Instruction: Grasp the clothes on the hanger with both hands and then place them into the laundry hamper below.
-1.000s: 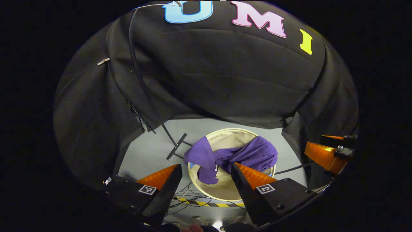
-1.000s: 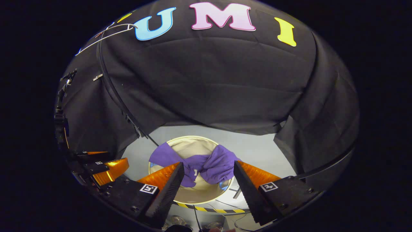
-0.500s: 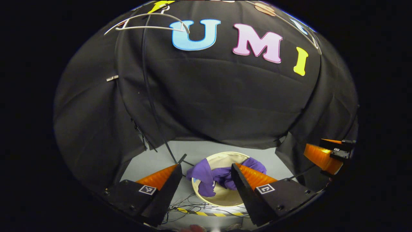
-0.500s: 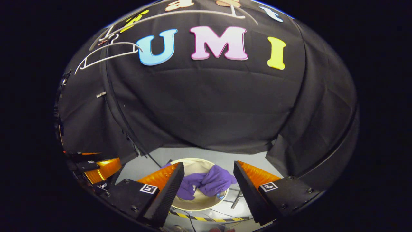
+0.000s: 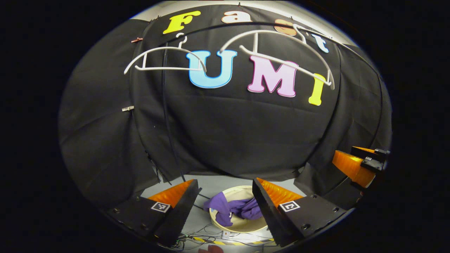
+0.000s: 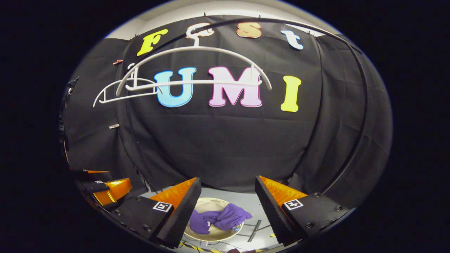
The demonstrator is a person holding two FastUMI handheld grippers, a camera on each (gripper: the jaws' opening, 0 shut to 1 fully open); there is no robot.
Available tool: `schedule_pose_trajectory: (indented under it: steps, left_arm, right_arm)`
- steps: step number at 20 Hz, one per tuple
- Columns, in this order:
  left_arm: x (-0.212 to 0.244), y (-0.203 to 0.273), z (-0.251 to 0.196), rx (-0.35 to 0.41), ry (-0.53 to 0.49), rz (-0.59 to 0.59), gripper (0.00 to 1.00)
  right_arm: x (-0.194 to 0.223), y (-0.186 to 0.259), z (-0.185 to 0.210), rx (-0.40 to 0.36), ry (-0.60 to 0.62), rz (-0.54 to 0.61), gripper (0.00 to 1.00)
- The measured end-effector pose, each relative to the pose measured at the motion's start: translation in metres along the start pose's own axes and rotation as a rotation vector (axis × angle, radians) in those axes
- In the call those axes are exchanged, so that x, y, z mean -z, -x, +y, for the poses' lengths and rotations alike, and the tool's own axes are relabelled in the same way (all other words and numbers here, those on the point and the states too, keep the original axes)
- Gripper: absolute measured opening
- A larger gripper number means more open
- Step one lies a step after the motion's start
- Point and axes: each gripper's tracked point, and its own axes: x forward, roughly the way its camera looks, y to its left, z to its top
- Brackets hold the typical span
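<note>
Lifted and tilted up since a second ago, left gripper (image 5: 225,196) wide and empty above the purple shirt (image 5: 235,209) slumped over the hamper (image 5: 242,225) rim; likewise right gripper (image 6: 227,195) wide and empty, bare hangers (image 6: 197,66) far above: best nudge the overhanging sleeve inside.

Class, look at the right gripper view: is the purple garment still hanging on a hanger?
No. The purple garment lies crumpled in the hamper; the white hanger above is bare.

bare hangers (image 6: 197,66) overhead, open room down to hamper (image 6: 211,234)
</note>
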Motion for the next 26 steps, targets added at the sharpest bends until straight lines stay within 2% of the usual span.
schedule_pose_trajectory:
  steps: [6,11,12,13,14,15,16,20,24,26]
  left_arm:
    - [-0.062,0.051,-0.018,0.035,-0.032,-0.18,0.95]
    - [-0.095,0.085,-0.027,0.047,-0.069,-0.281,0.95]
    - [-0.102,0.094,-0.03,0.052,-0.067,-0.302,0.96]
    - [-0.11,0.103,-0.032,0.06,-0.065,-0.324,0.95]
    - [-0.116,0.113,-0.035,0.067,-0.064,-0.344,0.95]
    - [-0.122,0.122,-0.036,0.069,-0.063,-0.362,0.95]
    - [-0.127,0.13,-0.035,0.069,-0.063,-0.376,0.95]
    - [-0.136,0.156,-0.032,0.073,-0.055,-0.409,0.94]
    - [-0.139,0.181,-0.024,0.055,-0.062,-0.448,0.97]
    - [-0.137,0.188,-0.021,0.047,-0.06,-0.454,0.94]
  right_arm:
    - [-0.075,0.054,-0.01,0.048,0.033,-0.181,0.99]
    - [-0.127,0.083,-0.008,0.064,0.041,-0.301,0.98]
    - [-0.135,0.089,-0.008,0.063,0.037,-0.315,0.94]
    - [-0.141,0.095,-0.007,0.062,0.029,-0.328,0.98]
    - [-0.146,0.101,-0.005,0.056,0.022,-0.34,0.95]
    - [-0.149,0.106,-0.003,0.053,0.015,-0.349,0.98]
    - [-0.152,0.111,-0.001,0.047,0.01,-0.357,0.95]
    - [-0.162,0.135,0.002,0.039,-0.002,-0.389,1.0]
    - [-0.171,0.158,0.004,0.031,-0.013,-0.427,0.98]
    - [-0.172,0.166,0.005,0.029,-0.015,-0.44,0.99]
